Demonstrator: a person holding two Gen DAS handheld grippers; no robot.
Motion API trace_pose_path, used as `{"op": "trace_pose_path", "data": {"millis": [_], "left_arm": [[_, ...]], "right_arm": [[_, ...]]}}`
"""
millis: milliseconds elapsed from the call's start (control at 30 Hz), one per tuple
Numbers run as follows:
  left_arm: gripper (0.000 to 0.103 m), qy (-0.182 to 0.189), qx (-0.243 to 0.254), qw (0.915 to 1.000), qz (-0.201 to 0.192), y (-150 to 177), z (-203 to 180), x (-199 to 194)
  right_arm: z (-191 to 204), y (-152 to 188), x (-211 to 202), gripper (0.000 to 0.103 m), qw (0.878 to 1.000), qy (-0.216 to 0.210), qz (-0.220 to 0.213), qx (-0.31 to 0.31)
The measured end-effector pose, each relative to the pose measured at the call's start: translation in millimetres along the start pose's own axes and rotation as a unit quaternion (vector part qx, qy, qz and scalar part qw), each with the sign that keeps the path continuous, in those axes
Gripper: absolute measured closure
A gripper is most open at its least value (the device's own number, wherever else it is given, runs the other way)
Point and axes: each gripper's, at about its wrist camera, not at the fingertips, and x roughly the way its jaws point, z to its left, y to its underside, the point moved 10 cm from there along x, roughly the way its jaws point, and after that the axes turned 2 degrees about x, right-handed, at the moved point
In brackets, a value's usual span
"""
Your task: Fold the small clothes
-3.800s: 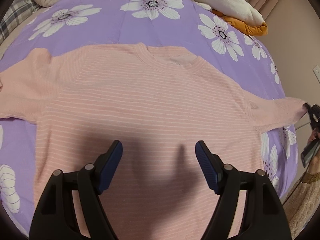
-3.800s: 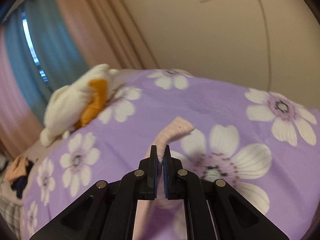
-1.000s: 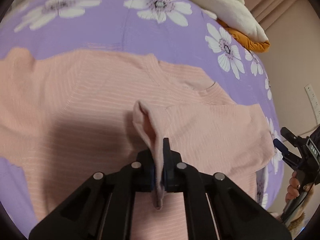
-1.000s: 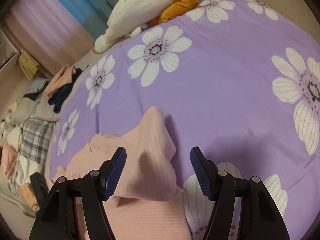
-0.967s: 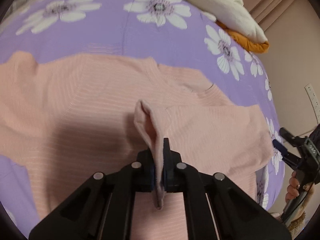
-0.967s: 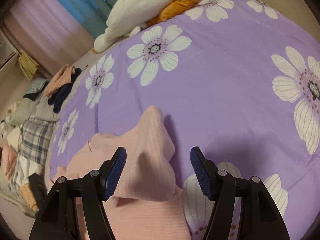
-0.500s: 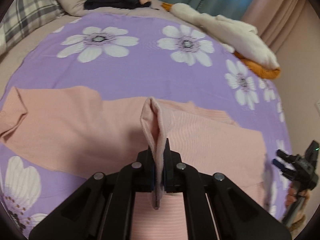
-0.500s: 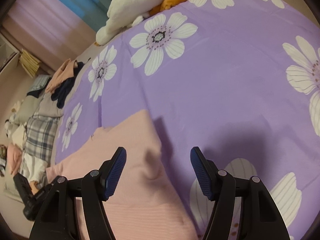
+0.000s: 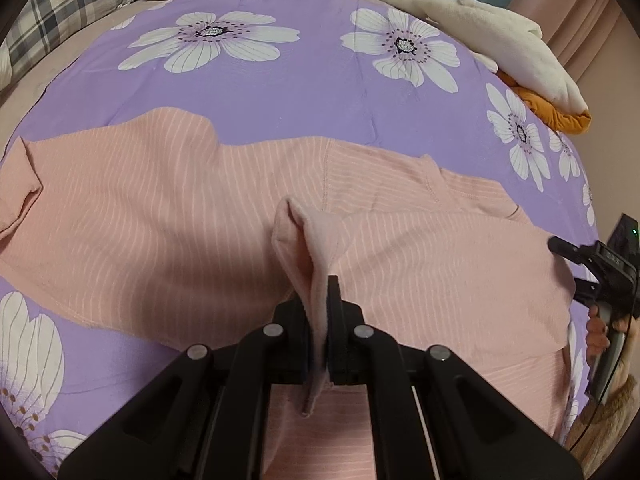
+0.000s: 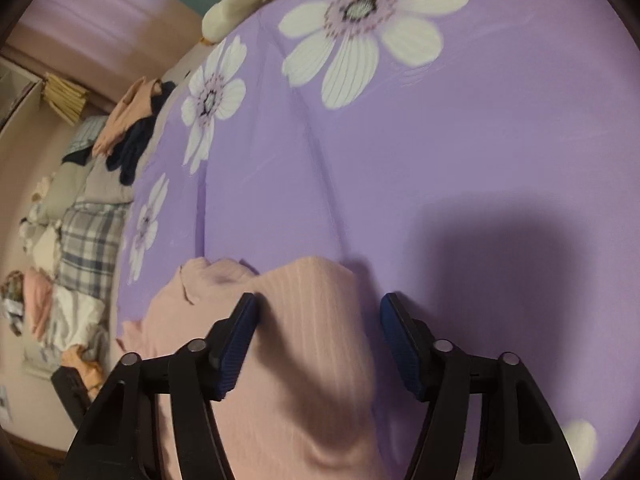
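Note:
A pink white-striped sweater (image 9: 168, 216) lies flat on the purple flowered bedsheet (image 9: 280, 92). Its right sleeve is folded across the body, and my left gripper (image 9: 320, 312) is shut on that sleeve's cuff (image 9: 308, 248), holding it over the chest. The left sleeve (image 9: 48, 184) lies spread out at the left. My right gripper (image 10: 318, 320) is open and empty, hovering over the sweater's folded right shoulder (image 10: 308, 344). The right gripper also shows in the left wrist view (image 9: 600, 272) at the right edge.
A white plush toy with orange parts (image 9: 500, 44) lies at the bed's far right corner. A plaid pillow (image 9: 52, 12) and piled clothes (image 10: 132, 128) sit at the head of the bed. Curtains hang behind.
My left gripper has carried the cuff leftward across the sweater's chest. My right gripper stays open and has tilted down closer to the folded shoulder.

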Motion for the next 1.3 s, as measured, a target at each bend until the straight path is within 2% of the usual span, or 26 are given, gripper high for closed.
{"op": "trace_pose_path", "data": {"millis": [100, 133, 200, 367, 467, 533, 733, 900, 933, 967, 1033, 1100, 1200, 1300], "left_arm": [[0.097, -0.007, 0.005, 1.0, 0.0, 1, 0, 3], [0.097, -0.01, 0.008, 0.9999, -0.001, 1, 0, 3], [0.097, -0.012, 0.011, 0.9999, -0.002, 1, 0, 3], [0.097, -0.001, 0.009, 0.9999, -0.005, 0, -1, 2], [0.096, 0.009, 0.013, 0.9999, -0.002, 0, -6, 4], [0.096, 0.001, 0.019, 0.9998, -0.001, 0, -8, 7], [0.095, 0.003, 0.012, 0.9999, 0.001, 0, -6, 11], [0.094, 0.006, 0.008, 0.9999, 0.003, 0, -5, 10], [0.095, 0.006, 0.007, 0.9999, 0.003, -1, -5, 10], [0.095, 0.007, 0.006, 0.9999, 0.004, -1, -5, 10], [0.095, 0.009, 0.004, 0.9999, 0.004, -1, -5, 9], [0.095, 0.012, 0.002, 0.9999, 0.004, -1, -5, 8], [0.096, 0.015, -0.003, 0.9999, 0.005, -1, -5, 6], [0.096, 0.015, -0.006, 0.9999, -0.002, -3, -4, -1]], "right_arm": [[1, -3, 4, 0.075, 1.0, -0.011, -0.005, -0.004], [4, -3, 5, 0.09, 1.0, -0.021, -0.001, -0.009], [9, -5, 3, 0.096, 1.0, -0.015, -0.007, -0.025], [36, -19, -29, 0.097, 0.991, 0.017, -0.081, -0.101], [47, -24, -42, 0.097, 0.977, 0.071, -0.124, -0.157], [47, -23, -38, 0.097, 0.97, 0.092, -0.131, -0.182], [2, -19, 8, 0.097, 0.973, 0.146, -0.084, -0.155], [-1, -23, -2, 0.094, 0.979, 0.129, -0.086, -0.129], [0, -24, -8, 0.084, 0.98, 0.127, -0.09, -0.124], [1, -25, -13, 0.067, 0.98, 0.13, -0.095, -0.119], [-1, -25, -31, 0.051, 0.98, 0.135, -0.109, -0.101], [-5, -26, -49, 0.051, 0.984, 0.115, -0.116, -0.073], [-15, -21, -65, 0.051, 0.992, 0.07, -0.105, -0.011], [-27, -11, -67, 0.051, 0.995, 0.026, -0.091, 0.041]]}}
